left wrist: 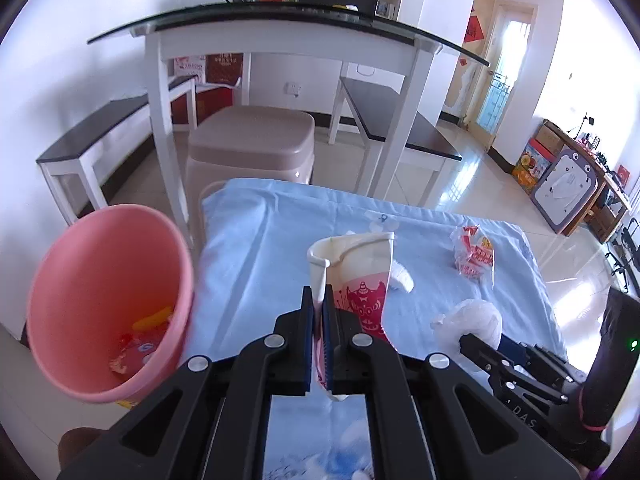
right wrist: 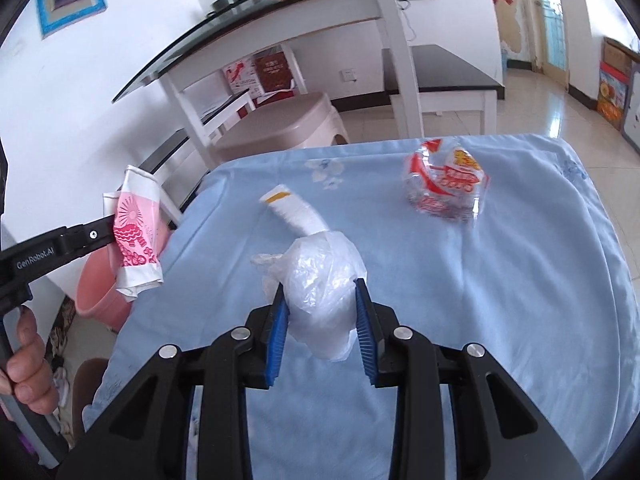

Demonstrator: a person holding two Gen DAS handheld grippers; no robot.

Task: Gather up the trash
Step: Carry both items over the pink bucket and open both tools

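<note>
My left gripper (left wrist: 318, 304) is shut on a crushed white paper cup with a red print (left wrist: 356, 280) and holds it in the air beside the pink bin (left wrist: 108, 264); the cup also shows in the right wrist view (right wrist: 136, 232). My right gripper (right wrist: 320, 296) has its jaws around a crumpled clear plastic bag (right wrist: 320, 280) on the blue cloth; whether they press it is unclear. A white paper wrapper (right wrist: 294, 210) lies just beyond the bag. A clear wrapper with red print (right wrist: 444, 184) lies at the far right of the cloth.
The pink bin holds some red and yellow trash (left wrist: 144, 340) and stands off the left edge of the cloth-covered table (right wrist: 520, 280). Beyond are a beige stool (left wrist: 252, 144), a glass-topped white table (left wrist: 280, 28) and dark benches (left wrist: 396, 120).
</note>
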